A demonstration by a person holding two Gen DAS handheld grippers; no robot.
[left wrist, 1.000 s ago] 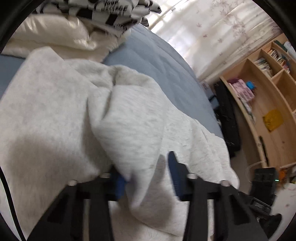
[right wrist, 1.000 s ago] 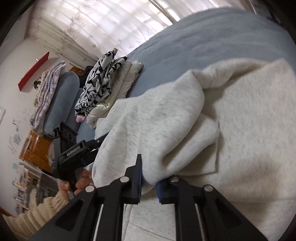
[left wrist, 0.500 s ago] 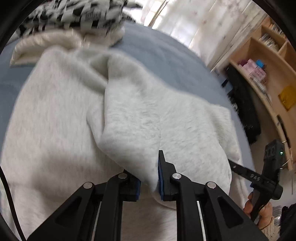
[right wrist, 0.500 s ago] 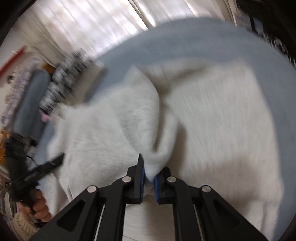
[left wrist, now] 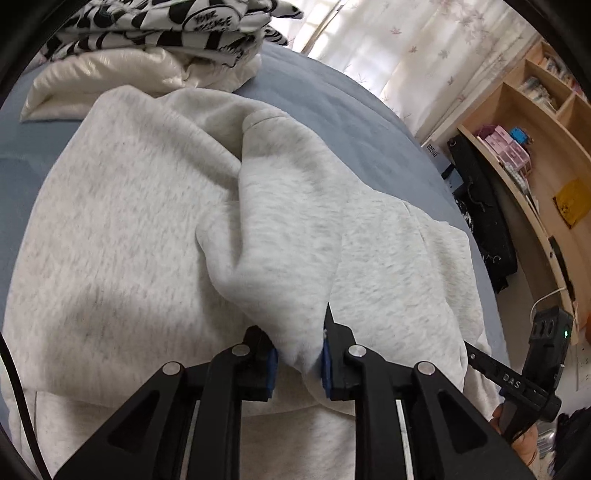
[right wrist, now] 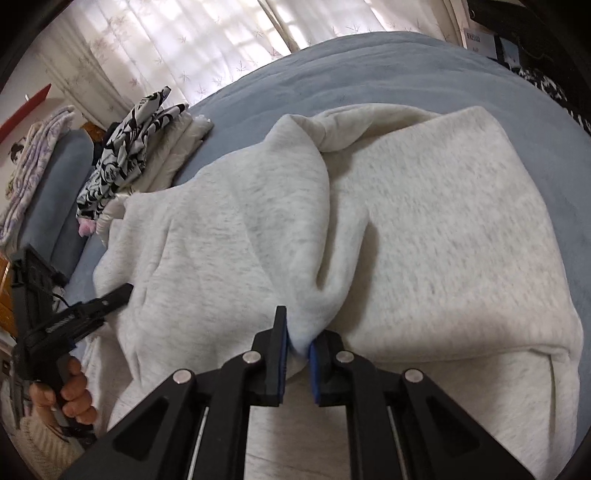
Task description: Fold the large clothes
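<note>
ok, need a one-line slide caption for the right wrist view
Right gripper pinches a fold of the light grey sweatshirt on the blue bed; left gripper at its far edge.

we cannot see the sweatshirt (left wrist: 140, 206) edge inside either pinch; folds cover it, and the lower frame edge crops its hem. the shelf (left wrist: 546, 155) items are too small to name. the black-and-white garment (left wrist: 155, 26) runs off the top.

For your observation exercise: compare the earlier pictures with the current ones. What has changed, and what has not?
One second ago the left gripper was open around a fold of the light grey fleece sweatshirt; it has since closed on it. The right gripper tightened its hold. The black-and-white patterned clothes pile stayed put.
</note>
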